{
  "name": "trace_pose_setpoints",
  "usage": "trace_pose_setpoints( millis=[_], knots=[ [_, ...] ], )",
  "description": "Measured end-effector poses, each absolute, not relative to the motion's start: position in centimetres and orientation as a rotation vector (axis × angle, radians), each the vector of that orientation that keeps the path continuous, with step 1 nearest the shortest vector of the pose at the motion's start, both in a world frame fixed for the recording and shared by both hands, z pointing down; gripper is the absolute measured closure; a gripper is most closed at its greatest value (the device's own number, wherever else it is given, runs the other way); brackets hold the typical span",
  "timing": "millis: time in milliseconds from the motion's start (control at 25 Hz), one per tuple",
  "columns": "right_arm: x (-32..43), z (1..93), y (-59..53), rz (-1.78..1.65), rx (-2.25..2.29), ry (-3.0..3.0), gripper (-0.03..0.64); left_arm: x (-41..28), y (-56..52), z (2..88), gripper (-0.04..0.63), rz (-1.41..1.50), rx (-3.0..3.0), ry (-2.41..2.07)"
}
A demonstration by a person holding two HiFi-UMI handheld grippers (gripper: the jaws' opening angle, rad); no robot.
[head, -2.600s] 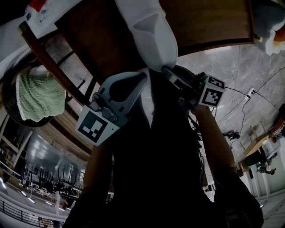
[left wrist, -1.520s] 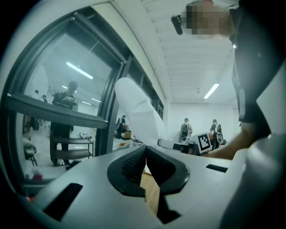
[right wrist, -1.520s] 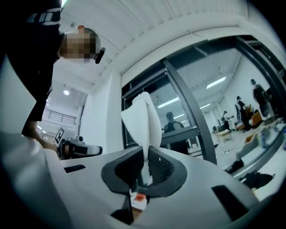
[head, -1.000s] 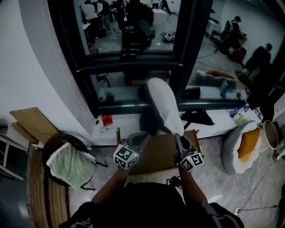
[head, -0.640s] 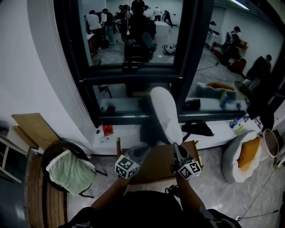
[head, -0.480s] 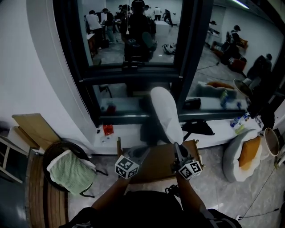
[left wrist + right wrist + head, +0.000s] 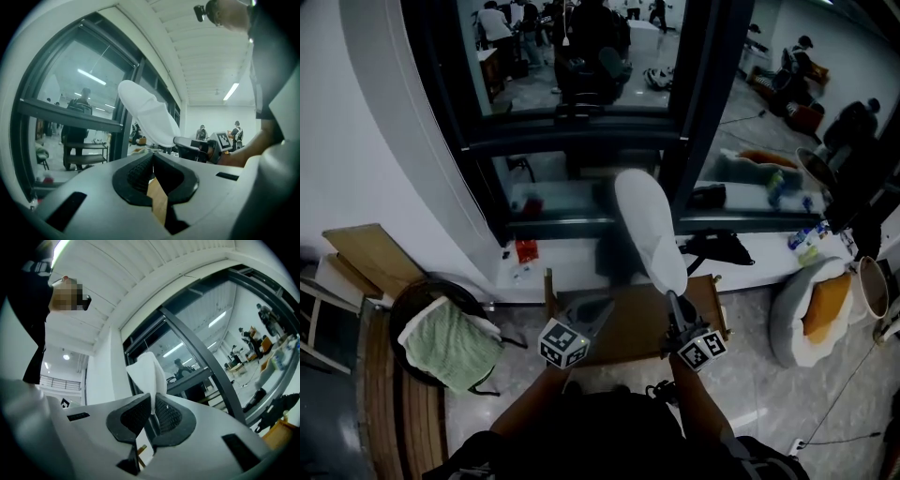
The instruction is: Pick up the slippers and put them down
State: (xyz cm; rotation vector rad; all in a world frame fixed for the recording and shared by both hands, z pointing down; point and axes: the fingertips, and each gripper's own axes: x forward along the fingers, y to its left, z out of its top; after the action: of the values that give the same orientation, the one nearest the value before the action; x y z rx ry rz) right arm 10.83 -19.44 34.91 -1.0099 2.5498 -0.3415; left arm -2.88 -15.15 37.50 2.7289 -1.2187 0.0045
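Note:
A white slipper (image 7: 649,230) stands nearly upright in the air in front of the window. My right gripper (image 7: 673,298) is shut on its lower edge. In the right gripper view the thin white edge of the slipper (image 7: 147,373) is pinched between the dark pads. My left gripper (image 7: 602,307) hangs beside it to the left, a little lower, with its jaws shut and nothing between them. The left gripper view shows the slipper (image 7: 150,117) held up at the right by the right gripper (image 7: 187,143). No second slipper is in view.
A small wooden table (image 7: 628,328) stands below both grippers. At the left, a dark basket holds a green towel (image 7: 445,342), with a wooden board (image 7: 366,253) behind it. A round pet bed (image 7: 816,305) lies at the right. The dark window frame (image 7: 581,131) and sill (image 7: 581,272) are ahead.
The head view has swung up from the floor under the table to the window. Over the last second the slipper stays raised in the right gripper; the left gripper has sunk slightly.

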Motion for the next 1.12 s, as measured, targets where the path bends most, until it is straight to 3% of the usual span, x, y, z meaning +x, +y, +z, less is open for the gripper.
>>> trace_pose_setpoints(
  millis=[520, 1120],
  knots=[
    [11.2, 43.5, -18.2, -0.765, -1.032, 2.491, 0.575, -0.1, -13.3, 44.1, 0.584, 0.086, 2.64, -1.093],
    [11.3, 61.8, -13.1, -1.419, -1.152, 2.252, 0.575, 2.0, -10.4, 55.0, 0.584, 0.074, 2.393, -1.004]
  ],
)
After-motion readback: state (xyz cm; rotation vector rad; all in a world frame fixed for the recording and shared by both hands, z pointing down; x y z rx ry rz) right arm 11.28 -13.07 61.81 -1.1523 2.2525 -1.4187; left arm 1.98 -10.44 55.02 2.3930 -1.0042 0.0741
